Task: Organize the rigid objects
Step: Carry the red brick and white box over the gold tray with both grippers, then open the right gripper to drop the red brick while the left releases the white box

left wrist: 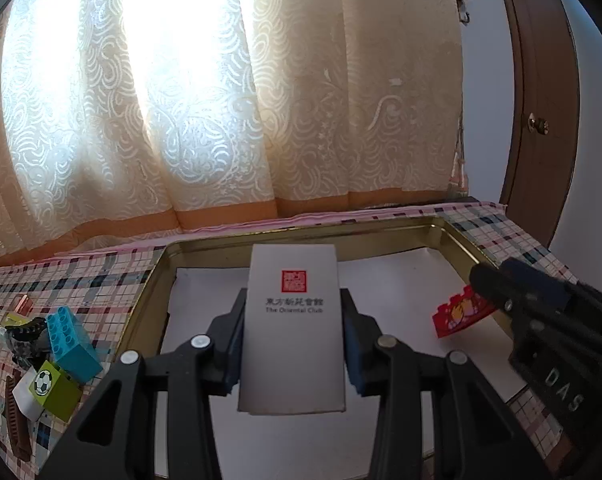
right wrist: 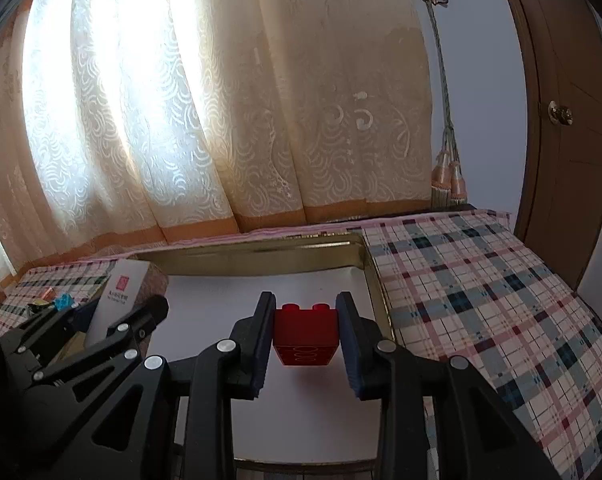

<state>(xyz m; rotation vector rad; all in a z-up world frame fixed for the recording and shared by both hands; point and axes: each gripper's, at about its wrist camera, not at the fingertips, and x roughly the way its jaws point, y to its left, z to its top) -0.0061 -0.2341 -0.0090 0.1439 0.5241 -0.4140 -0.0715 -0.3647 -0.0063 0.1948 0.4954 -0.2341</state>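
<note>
My left gripper (left wrist: 291, 320) is shut on a flat white box (left wrist: 293, 312) with a red seal and printed lettering, held over the white floor of a gold metal tin (left wrist: 457, 236). The same white box (right wrist: 119, 292) shows at the left of the right wrist view, with the left gripper (right wrist: 141, 320) below it. My right gripper (right wrist: 305, 320) is shut on a red toy brick (right wrist: 305, 338), studs up, above the tin's (right wrist: 375, 288) right part. In the left wrist view that red brick (left wrist: 459, 314) sticks out of the right gripper (left wrist: 497, 292) at the right.
A checked cloth (right wrist: 481, 300) covers the table around the tin. Left of the tin lies a heap of toys: a blue brick (left wrist: 71, 338), a green football brick (left wrist: 55, 390), a brown toothed piece (left wrist: 17, 420) and small bits. Curtains hang behind; a wooden door (right wrist: 569, 120) stands right.
</note>
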